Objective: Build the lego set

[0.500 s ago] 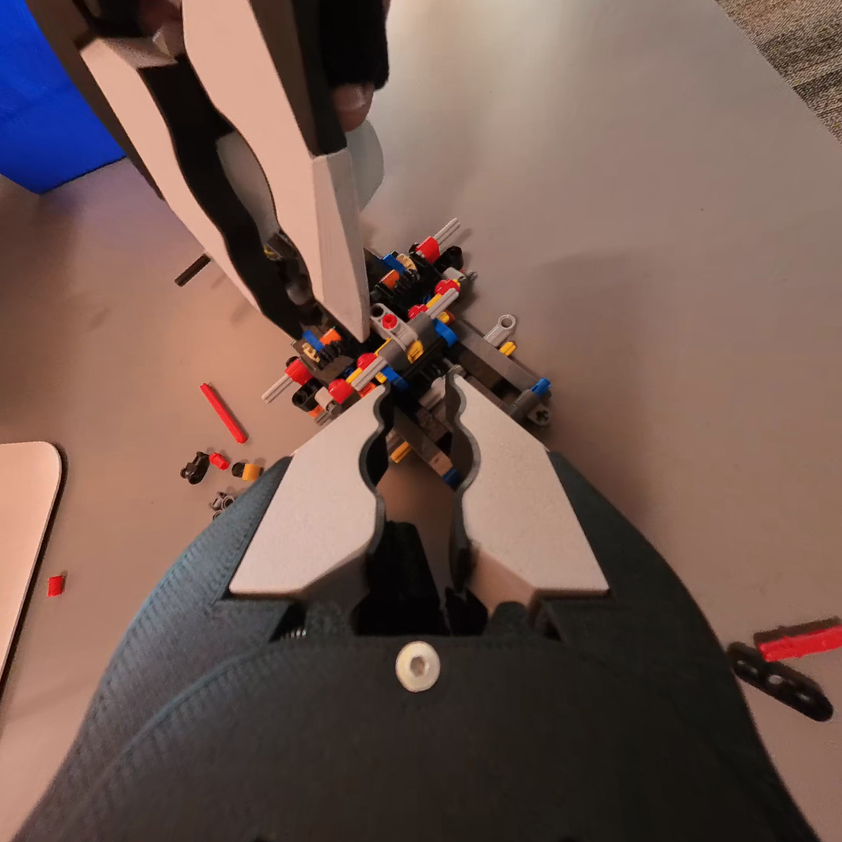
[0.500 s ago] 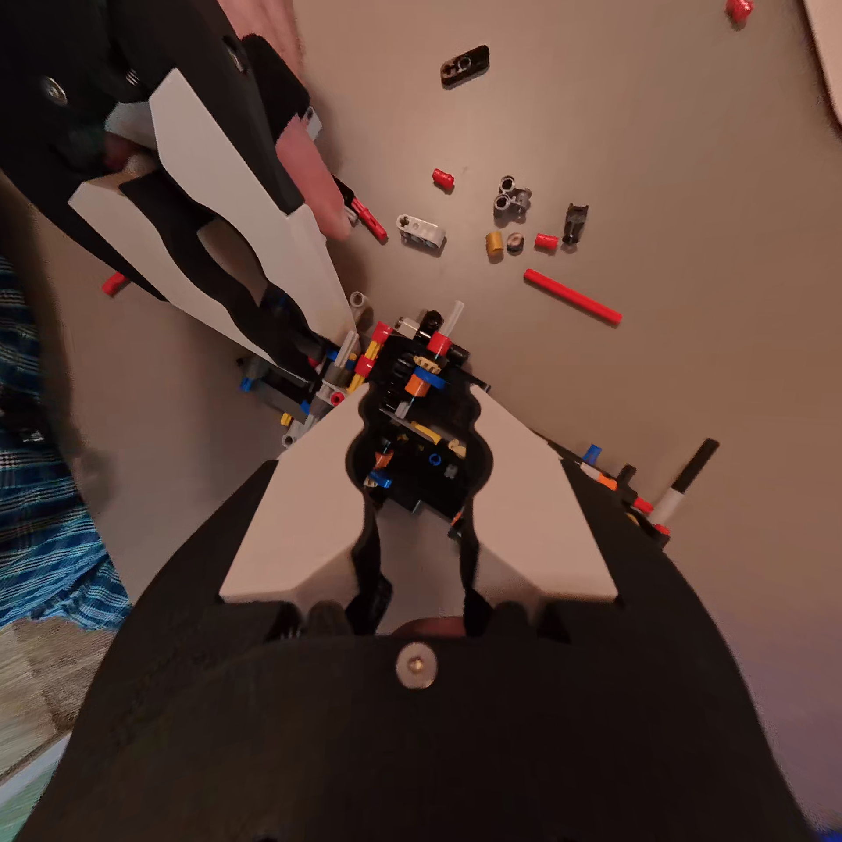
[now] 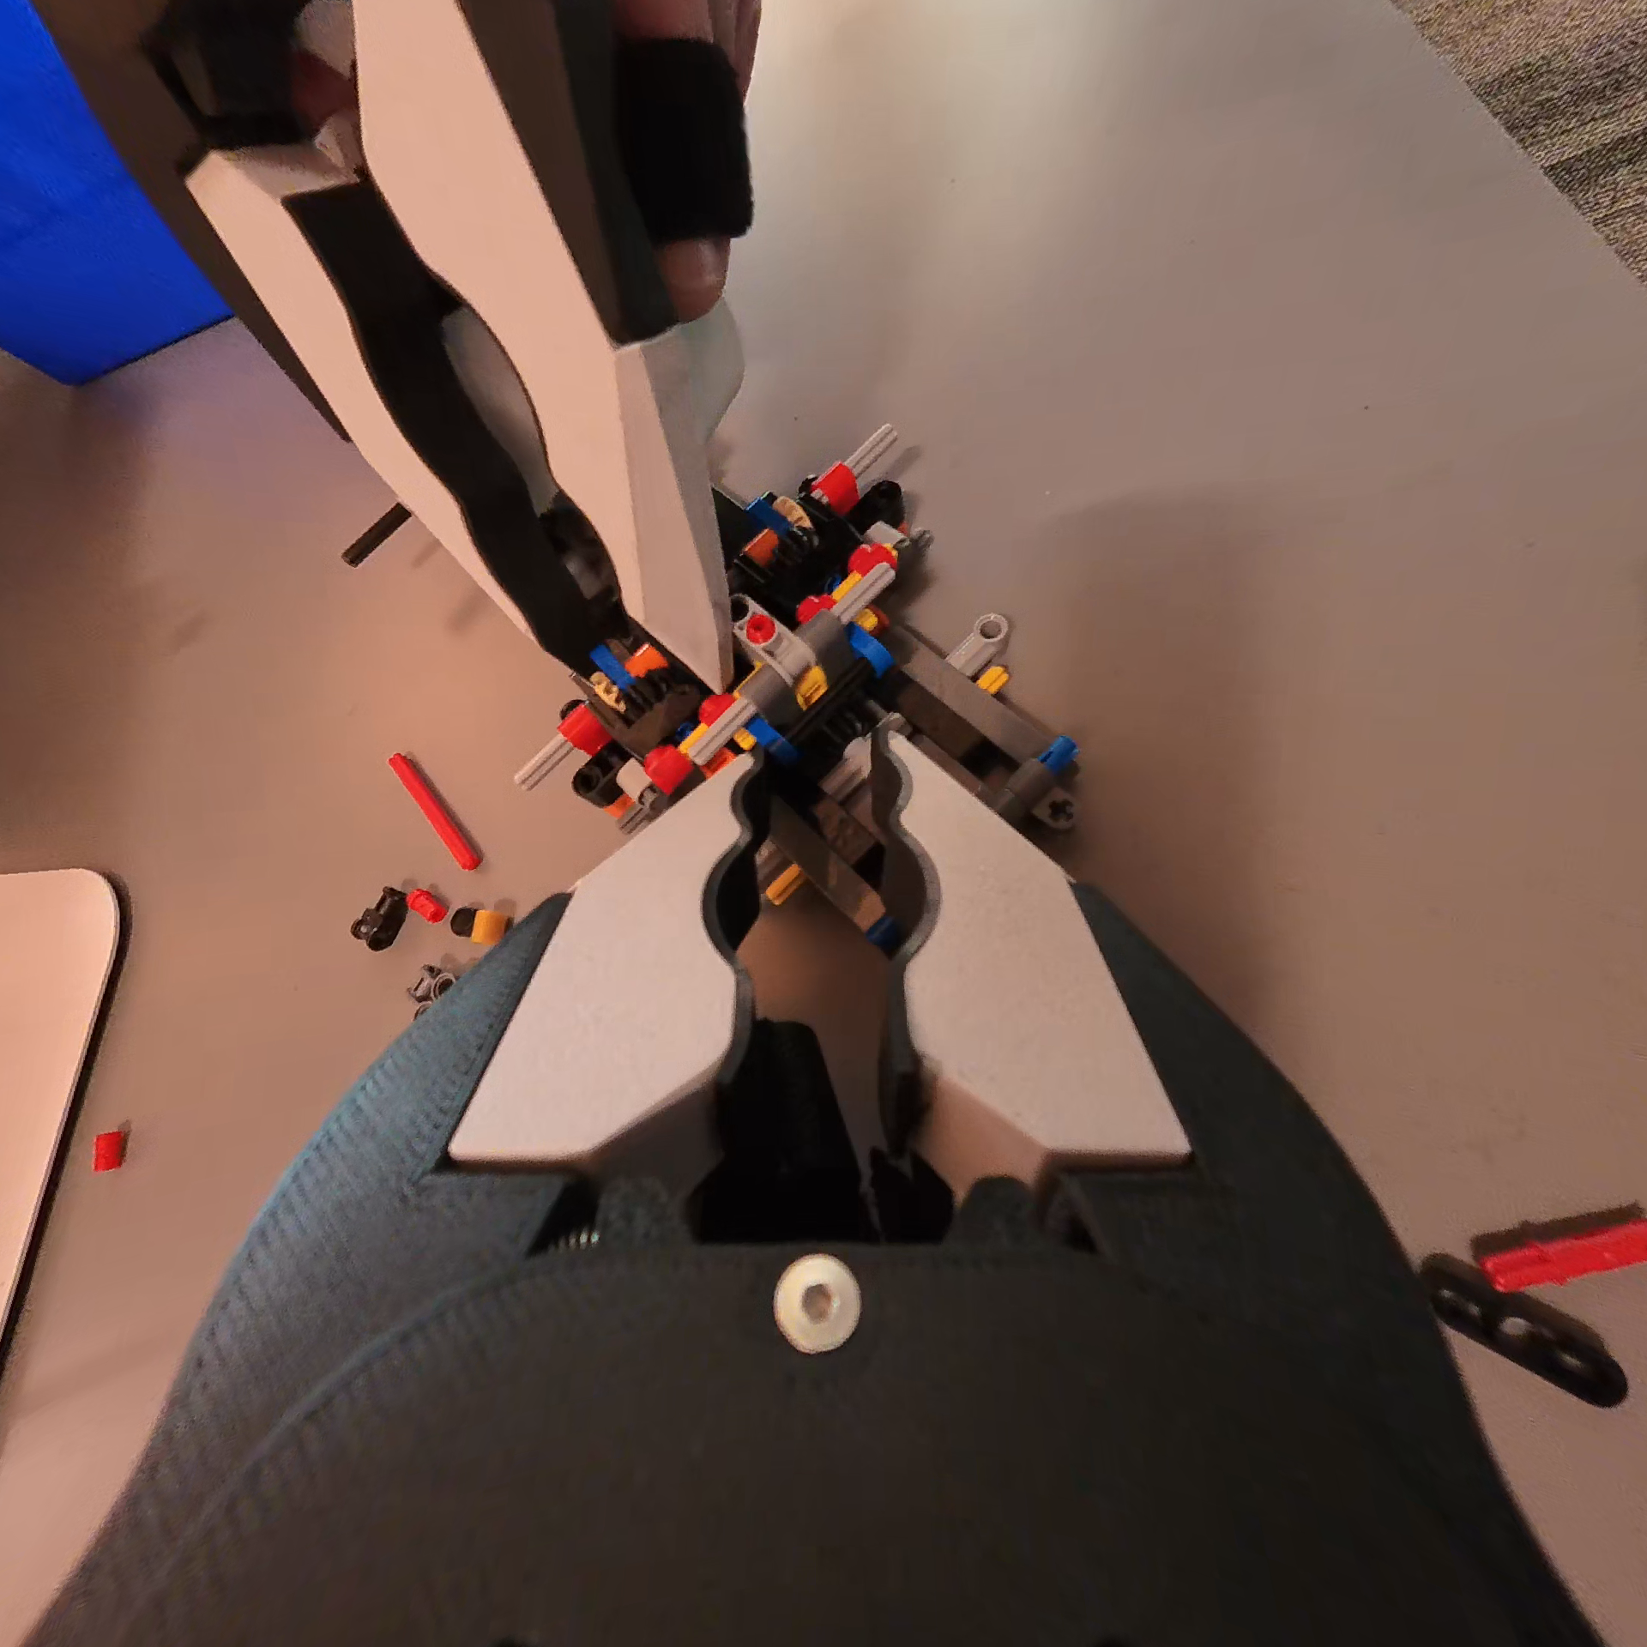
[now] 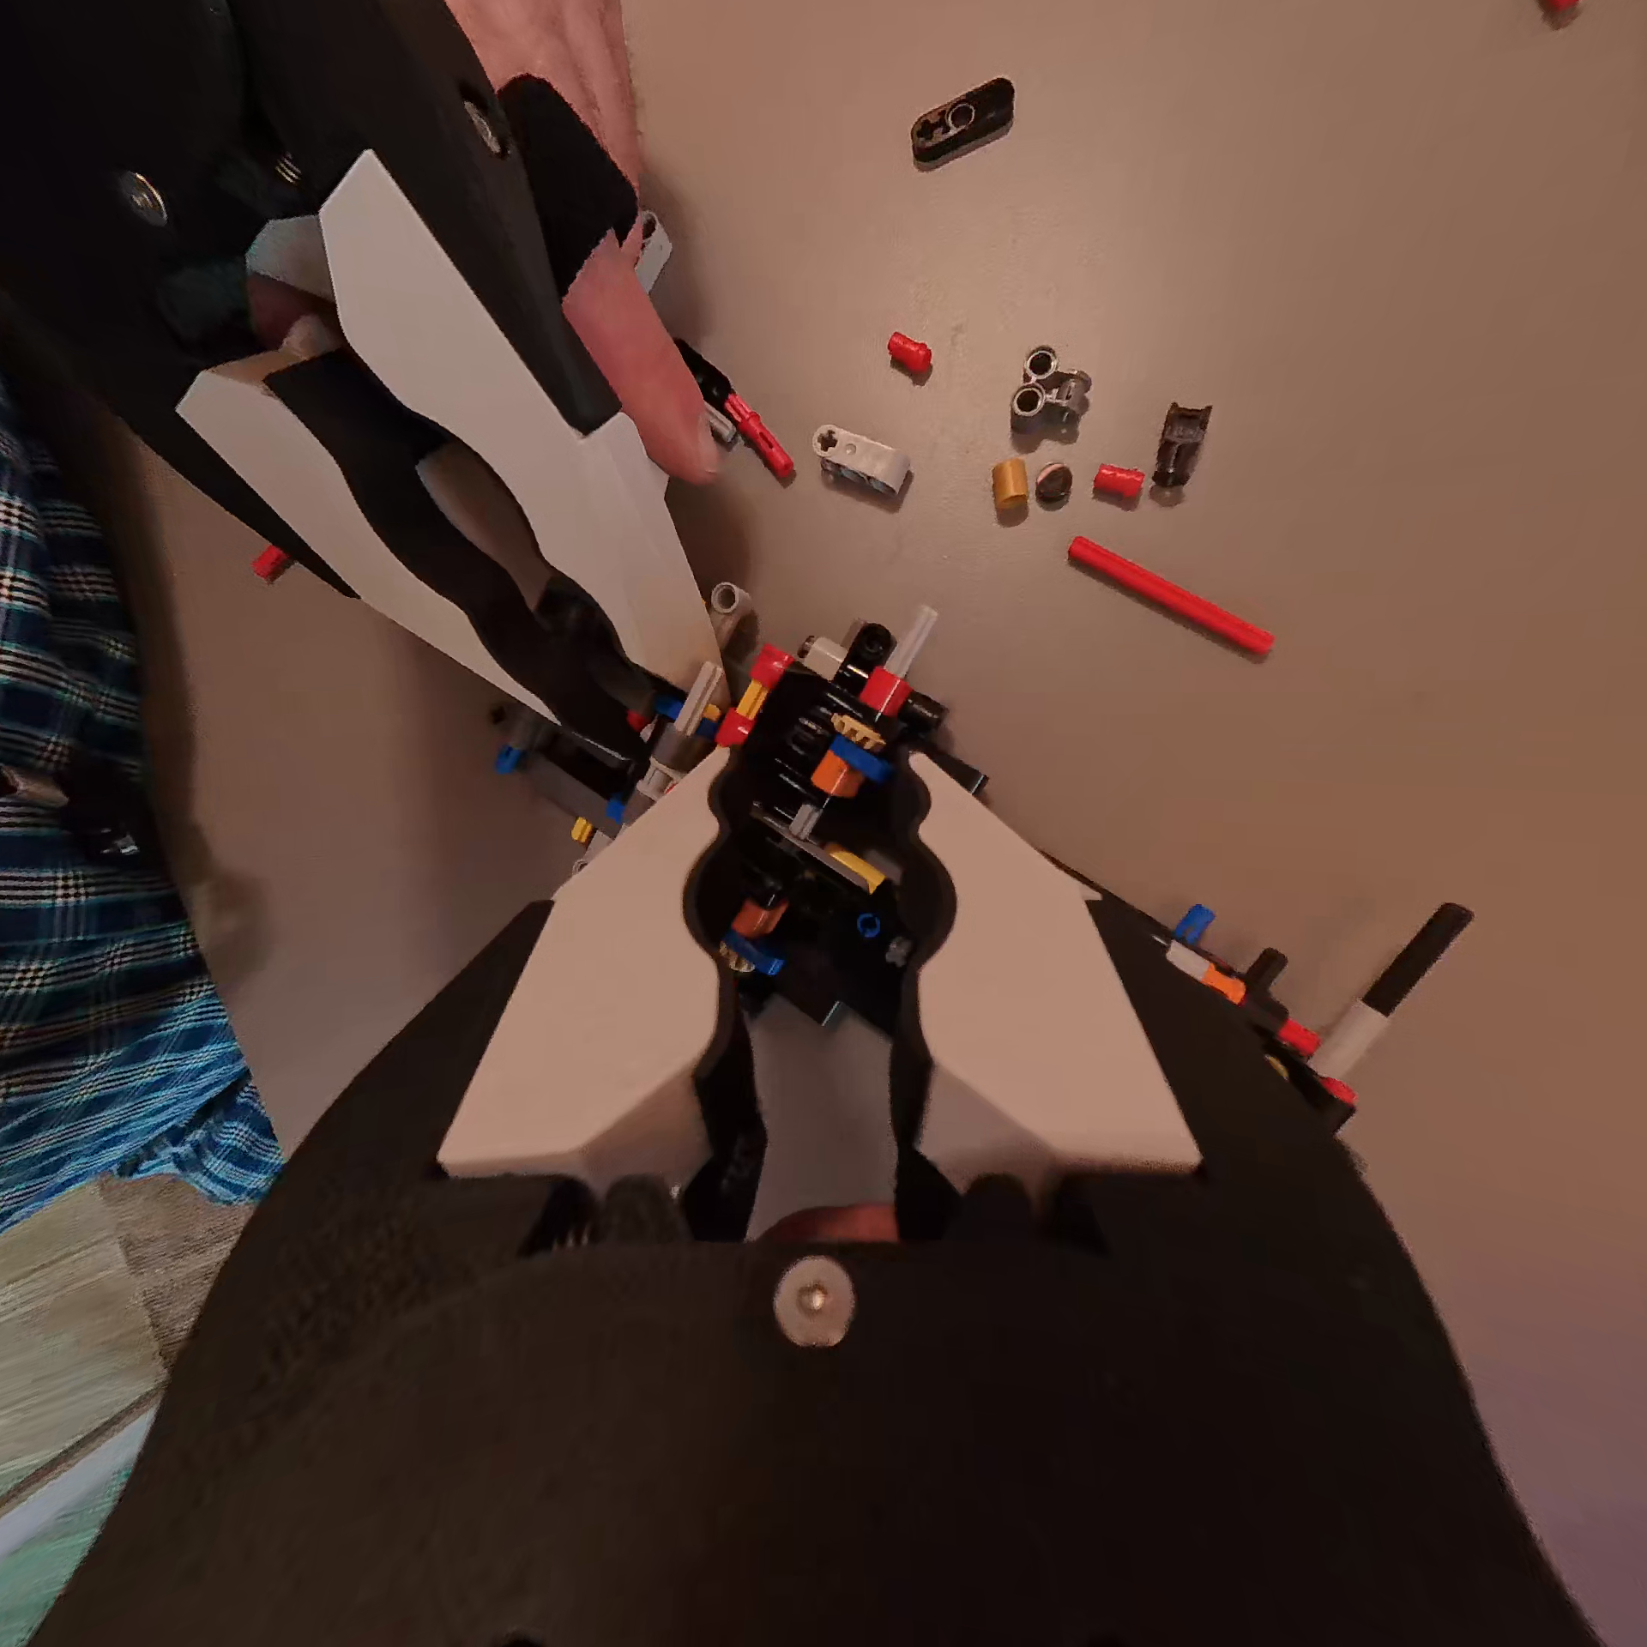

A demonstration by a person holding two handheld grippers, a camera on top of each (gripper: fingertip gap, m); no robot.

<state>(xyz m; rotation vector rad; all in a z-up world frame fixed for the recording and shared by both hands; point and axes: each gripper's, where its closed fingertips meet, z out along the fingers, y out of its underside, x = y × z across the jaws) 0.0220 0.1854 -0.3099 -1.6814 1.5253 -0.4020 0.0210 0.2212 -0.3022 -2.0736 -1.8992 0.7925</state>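
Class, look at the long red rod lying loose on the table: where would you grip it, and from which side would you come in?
Grip the long red rod at its middle, coming straight down from above, fingers closing across its width. It lies flat on the table, thin and straight, with bare surface along both long sides, so a mid-length pinch should keep it from tipping.

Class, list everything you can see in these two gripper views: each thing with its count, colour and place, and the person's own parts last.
Lego assembly: one, multicoloured, table centre, between both grippers.
Long red axle: one, beside the assembly.
Small loose pieces: several, red, grey, yellow, black, scattered near the axle.
Black beam: one, far edge.
Table: one, grey.
Left gripper: pale fingers, shut on the assembly.
Right gripper: pale fingers, shut on the assembly.
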